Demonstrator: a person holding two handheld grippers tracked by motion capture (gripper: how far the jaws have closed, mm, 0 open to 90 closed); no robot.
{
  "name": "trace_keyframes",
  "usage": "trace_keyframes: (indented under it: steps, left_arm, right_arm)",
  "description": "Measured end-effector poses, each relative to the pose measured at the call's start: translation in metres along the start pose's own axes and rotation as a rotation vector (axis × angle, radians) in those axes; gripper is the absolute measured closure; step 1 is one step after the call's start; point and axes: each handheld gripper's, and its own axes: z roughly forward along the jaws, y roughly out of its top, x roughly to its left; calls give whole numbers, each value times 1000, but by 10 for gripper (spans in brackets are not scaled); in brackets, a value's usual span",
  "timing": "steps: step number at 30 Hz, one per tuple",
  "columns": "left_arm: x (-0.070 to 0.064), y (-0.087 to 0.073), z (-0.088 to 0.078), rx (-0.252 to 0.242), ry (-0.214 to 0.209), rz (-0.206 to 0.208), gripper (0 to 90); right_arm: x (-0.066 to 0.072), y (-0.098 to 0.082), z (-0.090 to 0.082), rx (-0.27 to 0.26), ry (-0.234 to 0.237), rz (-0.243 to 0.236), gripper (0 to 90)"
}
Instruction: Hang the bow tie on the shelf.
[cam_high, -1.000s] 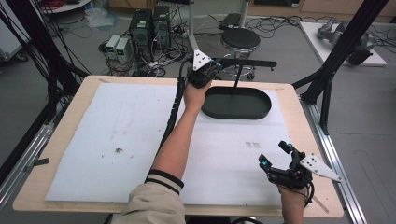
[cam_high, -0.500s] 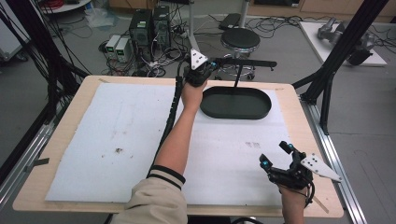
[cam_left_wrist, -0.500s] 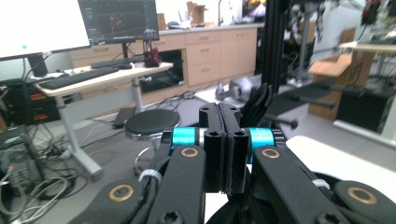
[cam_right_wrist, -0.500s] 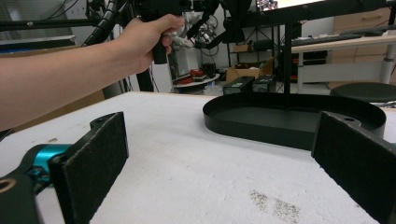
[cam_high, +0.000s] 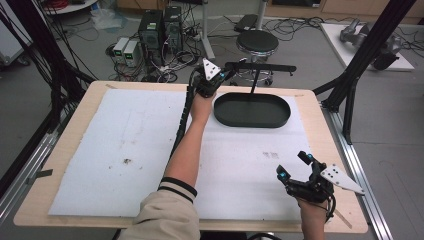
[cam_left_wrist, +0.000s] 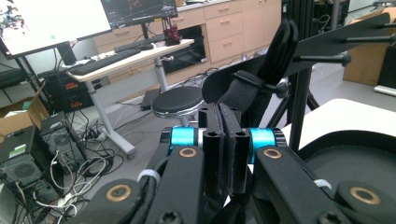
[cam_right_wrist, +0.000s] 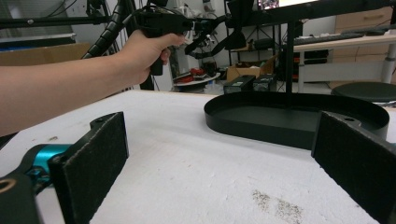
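Note:
A black stand has an oval tray base (cam_high: 252, 111), an upright post and a level bar (cam_high: 265, 67). From the bar's near end hangs a black strap (cam_left_wrist: 243, 88). My left gripper (cam_high: 225, 74) is at that end of the bar, above the tray's left rim. In the left gripper view its jaws (cam_left_wrist: 226, 112) are pressed together with the strap pinched between the pads. My right gripper (cam_high: 295, 167) rests low over the white mat near the front right corner, open, with nothing between its pads (cam_right_wrist: 93, 158). The stand's tray (cam_right_wrist: 299, 116) lies ahead of it.
A white foam mat (cam_high: 125, 145) covers most of the wooden table (cam_high: 320, 130). A black stool (cam_high: 256, 42), computers and cables stand on the floor beyond the far edge. Black frame struts rise at the table's left and right sides.
My left gripper has sunk a little at the bar's end and shifted slightly left, still shut on the strap. The right gripper has stayed put.

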Motion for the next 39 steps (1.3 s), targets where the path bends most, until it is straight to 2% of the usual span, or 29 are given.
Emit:
trace_keyframes:
  steps: [2, 3, 4, 8, 10, 12, 13, 17, 20, 24, 26, 30, 32, 36, 39]
  left_arm:
    - [0, -2, 1, 9, 11, 1, 797]
    - [0, -2, 1, 19, 21, 7, 683]
    - [1, -3, 1, 25, 31, 9, 683]
    - [4, -6, -3, 25, 33, -14, 493]
    - [5, -6, -6, 43, 24, -19, 461]
    - [6, -6, -14, 8, 26, -29, 413]
    - [7, -6, -19, -16, 20, -47, 406]
    - [11, -4, -38, -34, -26, -81, 358]
    - [17, 2, -60, -65, -60, -96, 328]
    - [20, 8, -89, -116, -100, -133, 235]
    - [19, 10, -104, -131, -110, -126, 227]
    - [19, 14, -136, -171, -107, -117, 203]
    - [23, 16, -154, -185, -118, -124, 190]
    - [30, 19, -188, -195, -111, -91, 183]
    - [39, 19, -217, -212, -106, -98, 181]
  right_arm:
    - [0, 0, 0, 0, -1, 0, 30]
    - [0, 0, 0, 0, -2, 3, 30]
    - [0, 0, 0, 0, -2, 3, 30]
    - [0, 0, 0, 1, 0, 3, 30]
    - [0, 0, 0, -1, 1, 3, 30]
    - [1, 0, 0, -3, 1, 4, 30]
    - [1, 0, 0, -3, 3, 2, 30]
    - [3, 0, 1, -2, 0, -2, 30]
    - [4, 0, 2, 0, 1, -7, 30]
    - [7, 2, 3, 0, 4, -16, 30]
    - [8, 3, 3, -1, 5, -20, 30]
    - [9, 5, 2, -1, 3, -30, 30]
    - [10, 6, 1, -3, 1, -36, 30]
    - [12, 7, 1, -3, -6, -45, 30]
    - [12, 7, 1, 2, -9, -50, 30]
